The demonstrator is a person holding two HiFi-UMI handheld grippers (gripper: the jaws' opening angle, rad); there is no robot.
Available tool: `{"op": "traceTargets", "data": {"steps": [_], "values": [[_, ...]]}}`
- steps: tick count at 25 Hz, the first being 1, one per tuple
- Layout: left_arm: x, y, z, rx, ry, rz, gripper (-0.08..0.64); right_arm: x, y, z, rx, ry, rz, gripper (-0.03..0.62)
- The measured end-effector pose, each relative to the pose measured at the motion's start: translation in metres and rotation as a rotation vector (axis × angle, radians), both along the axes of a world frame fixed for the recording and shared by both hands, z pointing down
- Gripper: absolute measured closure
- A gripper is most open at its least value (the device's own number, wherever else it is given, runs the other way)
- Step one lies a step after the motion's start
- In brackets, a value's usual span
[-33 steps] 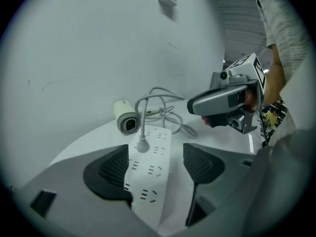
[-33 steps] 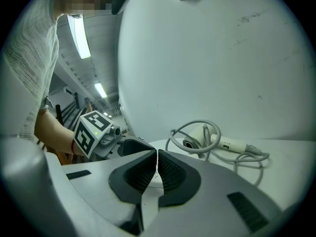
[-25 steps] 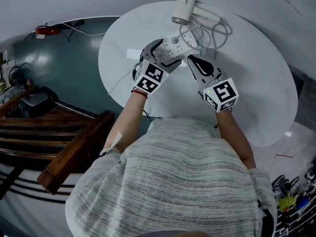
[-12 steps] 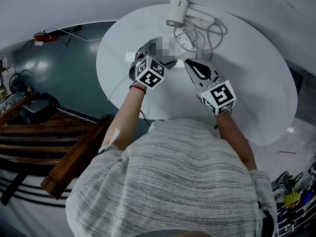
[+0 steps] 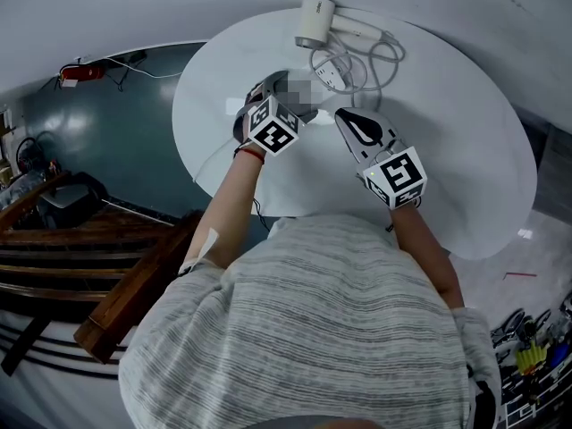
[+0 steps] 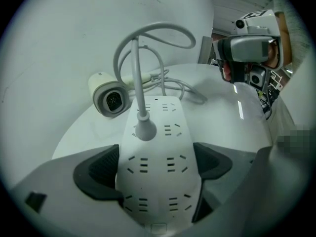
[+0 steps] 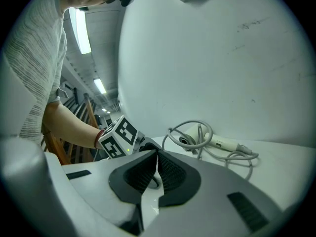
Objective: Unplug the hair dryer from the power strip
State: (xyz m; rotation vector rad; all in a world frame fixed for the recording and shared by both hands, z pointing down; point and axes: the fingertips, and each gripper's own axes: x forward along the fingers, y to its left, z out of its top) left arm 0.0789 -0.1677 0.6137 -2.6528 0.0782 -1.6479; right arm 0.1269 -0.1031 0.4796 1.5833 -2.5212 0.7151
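A white power strip (image 6: 163,117) lies on the round white table (image 5: 465,150). One grey plug (image 6: 144,130) stands in it, and its cord loops back to the white hair dryer (image 6: 111,100) behind. My left gripper (image 6: 155,167) points steeply down over the strip's near end. Its jaws have just been opening and now stand wide, with the strip between the pads. In the head view the left gripper (image 5: 284,88) hides that end of the strip (image 5: 332,74). My right gripper (image 5: 341,114) hovers just right of it, shut on nothing. The hair dryer (image 5: 315,21) lies at the far edge.
The cord (image 5: 380,56) lies in loose coils beside the dryer, near the wall. The table's left edge drops to a dark teal floor. A wooden structure (image 5: 89,239) stands there, and a red object (image 5: 71,71) lies farther back.
My left gripper has tipped downward and sunk over the near end of the power strip, now covering it in the head view. The right gripper has stayed put.
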Motion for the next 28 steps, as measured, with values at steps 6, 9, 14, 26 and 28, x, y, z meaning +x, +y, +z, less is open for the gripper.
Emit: {"op": "traceTargets", "data": {"steps": [6,9,14,26,28], "values": [[-0.003,0.018,0.0,-0.002,0.001,-0.017,0.089,-0.008,0.005,-0.002,0.002,0.045,-0.033,0.565],[-0.005,0.038,0.001,-0.01,-0.004,-0.01,0.089,-0.017,0.01,-0.001,-0.008,0.064,-0.068,0.565],[-0.011,0.077,0.002,-0.013,-0.007,0.003,0.089,-0.033,0.024,0.004,-0.044,0.123,-0.128,0.563],[-0.022,0.165,0.001,-0.029,-0.003,0.047,0.089,-0.054,0.084,0.028,-0.215,0.226,-0.247,0.555],[-0.025,0.175,0.0,-0.027,-0.003,0.053,0.089,-0.061,0.095,0.034,-0.252,0.231,-0.269,0.475]]}}
